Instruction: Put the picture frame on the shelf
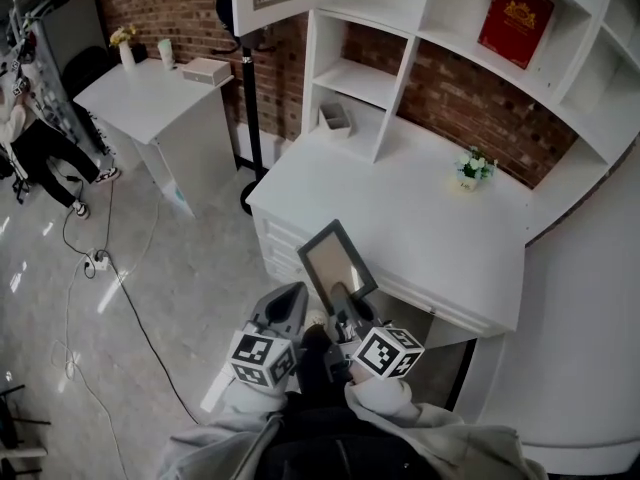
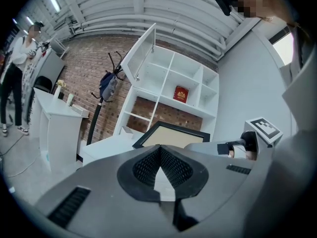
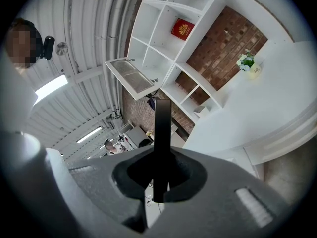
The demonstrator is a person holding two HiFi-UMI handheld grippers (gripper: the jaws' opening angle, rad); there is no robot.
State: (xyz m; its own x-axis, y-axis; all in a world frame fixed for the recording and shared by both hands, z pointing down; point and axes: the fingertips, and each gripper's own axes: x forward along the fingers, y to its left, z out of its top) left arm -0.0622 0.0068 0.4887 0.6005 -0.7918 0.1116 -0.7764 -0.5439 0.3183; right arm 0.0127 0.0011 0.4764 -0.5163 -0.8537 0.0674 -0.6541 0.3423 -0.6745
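At the desk's (image 1: 420, 218) front left corner we note the frame (image 1: 337, 258), black-rimmed with a pale panel, carried in the air on a slant and well short of the shelf (image 1: 405, 73) that rises from the desk's back edge against the brick wall. The right gripper (image 1: 345, 303) is clamped on the frame's near edge. In its own view the frame (image 3: 162, 133) shows edge-on as a black strip pinched between the pads. The left gripper (image 1: 292, 298) sits just beside it, in front of the desk. Its jaws are pressed together with nothing between them, and the frame (image 2: 171, 135) lies beyond its tips. On the desk top, toward the back right, stand small flowers (image 1: 474, 168). High above the desk a red book (image 1: 515, 20) leans in one shelf compartment. A low grey tray (image 1: 335, 118) sits in the shelf's bottom left bay, level with the desk top.
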